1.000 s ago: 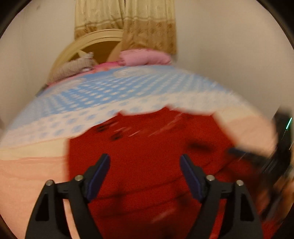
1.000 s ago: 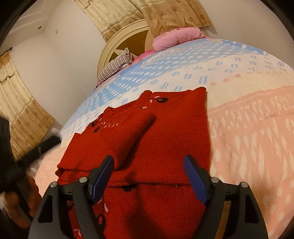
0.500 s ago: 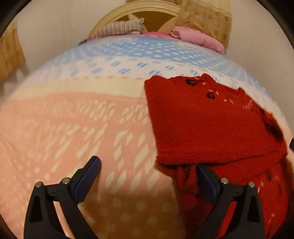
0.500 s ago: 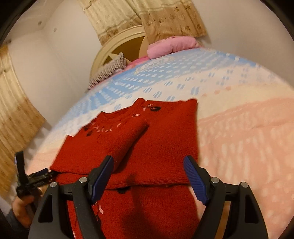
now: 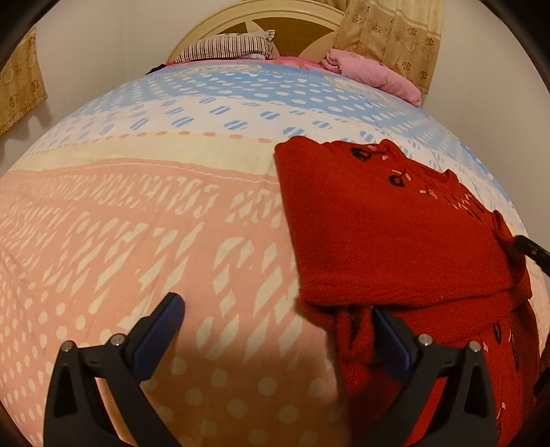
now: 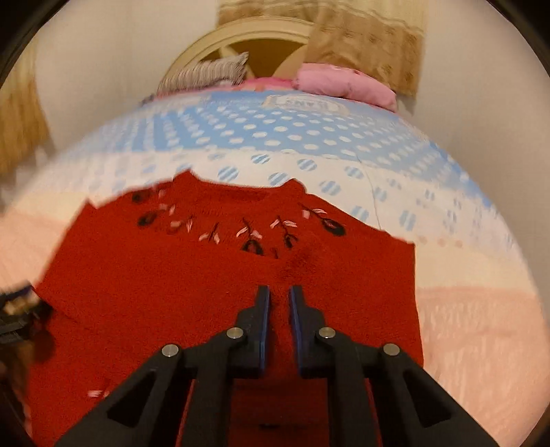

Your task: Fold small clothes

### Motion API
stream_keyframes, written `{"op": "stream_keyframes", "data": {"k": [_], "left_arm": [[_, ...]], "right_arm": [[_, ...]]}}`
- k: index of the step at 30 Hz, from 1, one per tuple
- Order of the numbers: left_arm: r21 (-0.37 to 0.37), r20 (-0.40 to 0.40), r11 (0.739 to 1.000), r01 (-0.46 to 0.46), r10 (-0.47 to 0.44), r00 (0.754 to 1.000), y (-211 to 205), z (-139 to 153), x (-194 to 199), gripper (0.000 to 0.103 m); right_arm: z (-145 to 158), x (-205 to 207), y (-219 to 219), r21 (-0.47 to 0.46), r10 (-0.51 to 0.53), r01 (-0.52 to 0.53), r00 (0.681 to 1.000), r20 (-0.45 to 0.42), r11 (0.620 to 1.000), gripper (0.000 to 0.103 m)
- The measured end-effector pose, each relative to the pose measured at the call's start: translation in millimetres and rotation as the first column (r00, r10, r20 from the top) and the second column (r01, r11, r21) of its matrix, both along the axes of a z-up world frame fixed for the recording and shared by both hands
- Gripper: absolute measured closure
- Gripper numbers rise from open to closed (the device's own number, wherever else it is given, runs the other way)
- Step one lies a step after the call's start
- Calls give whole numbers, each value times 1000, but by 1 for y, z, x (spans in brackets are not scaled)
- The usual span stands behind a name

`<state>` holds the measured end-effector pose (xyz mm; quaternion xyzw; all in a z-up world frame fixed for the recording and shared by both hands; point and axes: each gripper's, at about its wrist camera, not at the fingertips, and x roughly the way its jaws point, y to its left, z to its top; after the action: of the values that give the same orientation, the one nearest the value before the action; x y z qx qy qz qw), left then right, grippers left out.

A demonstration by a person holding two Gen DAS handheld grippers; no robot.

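A red knit sweater (image 5: 395,233) with black and pink embroidery near the collar lies partly folded on the bed, a folded flap on top and a crumpled lower part below it. My left gripper (image 5: 275,307) stands wide open at the sweater's lower left edge. One of its fingers (image 5: 388,330) is over the crumpled knit, the other over the bedspread, and nothing is held. In the right wrist view my right gripper (image 6: 279,292) is shut over the middle of the sweater (image 6: 172,292), below the collar. I cannot tell whether knit is pinched between its pads.
The patterned bedspread (image 5: 137,223), pink near me and blue farther off, stretches wide to the sweater's left. A striped pillow (image 5: 227,46) and a pink blanket (image 5: 374,74) lie by the round headboard (image 5: 302,31). Curtains (image 5: 395,31) hang behind. A dark tip of the other gripper (image 5: 532,249) shows at the right edge.
My left gripper swung from above the sweater to its left edge and opened wider. My right gripper closed its jaws and moved over the sweater's middle, toward the collar.
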<state>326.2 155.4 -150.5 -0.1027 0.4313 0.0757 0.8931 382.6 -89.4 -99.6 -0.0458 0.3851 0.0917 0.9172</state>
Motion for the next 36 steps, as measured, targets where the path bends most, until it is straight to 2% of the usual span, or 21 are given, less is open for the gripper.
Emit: {"op": "stream_keyframes", "data": {"k": [5,8,11,13,17,18,19,20,21,23,24,25,27,29,31,33,36], "left_arm": [[15,-5,1000,2,-1,1000,-2,0,1,0],[14,-5,1000,1,-1,1000,-1,-1,1,0],[21,-4,1000,-1,1,1000,-1,-1,1,0],[24,-4,1000,-2,2,1000,-1,-1,1,0],[27,-6,1000,-2,2,1000,-2,-1,1,0],[30,-7,1000,-2,2,1000,-2,-2,1,0],[32,-7,999,-2,2,1000,-2,-2,2,0],[35,-7,999,-2,3,1000,-2,-2,2,0],[34,-6,999,-2,3,1000,-2,-2,2,0],[25,-4,1000,-4,4,1000,-1,-2,1,0],[22,-4,1000,-4,4,1000,-1,-2,1,0],[23,-4,1000,-4,4,1000,-1,-2,1,0],[26,-4,1000,-4,4,1000,-1,-2,1,0],[25,-4,1000,-4,4,1000,-1,-2,1,0],[26,-4,1000,-4,5,1000,-2,-2,1,0],[26,-4,1000,-4,5,1000,-2,-2,1,0],[27,-4,1000,-5,5,1000,-2,-2,1,0]], "right_arm": [[7,-24,-39,62,-46,44,998,33,997,92],[-12,-23,-62,83,-88,89,996,-19,993,92],[-29,-24,-89,160,-134,145,988,-79,976,92],[-28,-27,-101,228,-138,154,987,-83,961,92],[-11,-34,-109,278,-129,134,991,-36,951,90],[-7,-34,-109,286,-139,141,990,-26,948,73],[-4,-33,-109,300,-139,141,990,-26,943,36],[-3,-30,-109,324,-126,129,992,-32,937,23],[-2,-26,-106,350,-105,109,994,-29,931,20],[-4,-18,-93,289,-88,93,996,-32,953,22],[-6,-14,-87,254,-79,86,996,-37,963,27],[-10,-9,-81,244,-58,68,997,-51,967,45],[-17,-2,-76,234,-41,59,996,-84,970,72],[-20,0,-75,236,-32,54,995,-97,970,89],[-17,-5,-74,228,-20,37,997,-77,973,93],[-6,-16,-73,187,-15,18,1000,-20,982,96],[7,-23,-83,185,-31,27,999,23,982,96]]}}
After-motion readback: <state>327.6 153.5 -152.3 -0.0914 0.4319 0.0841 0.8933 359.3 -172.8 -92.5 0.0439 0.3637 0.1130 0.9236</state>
